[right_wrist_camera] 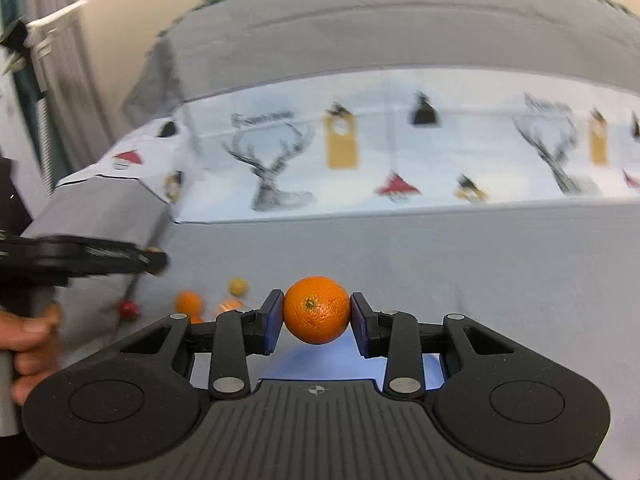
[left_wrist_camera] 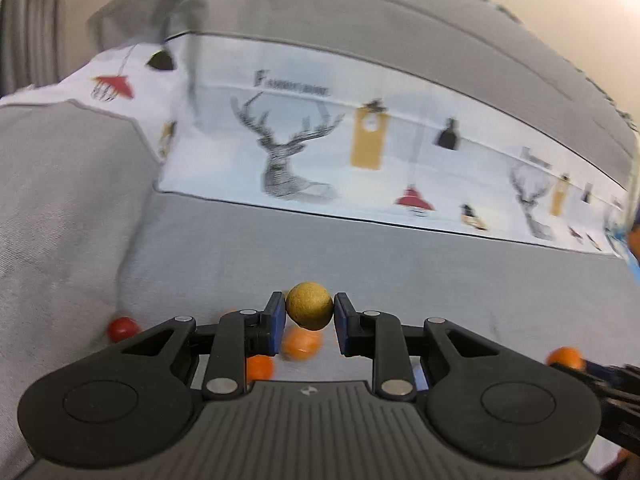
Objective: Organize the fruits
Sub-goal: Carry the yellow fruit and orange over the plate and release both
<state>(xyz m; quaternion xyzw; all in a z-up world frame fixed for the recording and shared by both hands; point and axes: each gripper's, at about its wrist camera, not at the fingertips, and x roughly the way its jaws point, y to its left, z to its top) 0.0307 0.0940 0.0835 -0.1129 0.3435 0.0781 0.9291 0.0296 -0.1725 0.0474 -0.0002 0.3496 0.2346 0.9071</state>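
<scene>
My left gripper (left_wrist_camera: 309,312) is shut on a small round yellow-brown fruit (left_wrist_camera: 309,305), held above the grey sofa seat (left_wrist_camera: 360,264). Under it lie two oranges (left_wrist_camera: 301,343) (left_wrist_camera: 260,367) and, further left, a small red fruit (left_wrist_camera: 122,329). My right gripper (right_wrist_camera: 317,314) is shut on an orange (right_wrist_camera: 317,310), also held above the seat. In the right wrist view the left gripper (right_wrist_camera: 154,260) reaches in from the left, over loose oranges (right_wrist_camera: 189,302), a yellow fruit (right_wrist_camera: 237,285) and the red fruit (right_wrist_camera: 129,309).
The sofa's grey armrest (left_wrist_camera: 60,220) rises at the left. A white cloth with deer prints (left_wrist_camera: 320,152) covers the backrest. A pale blue surface (right_wrist_camera: 332,360) lies under my right gripper. The right gripper's orange (left_wrist_camera: 565,358) shows at the left view's right edge.
</scene>
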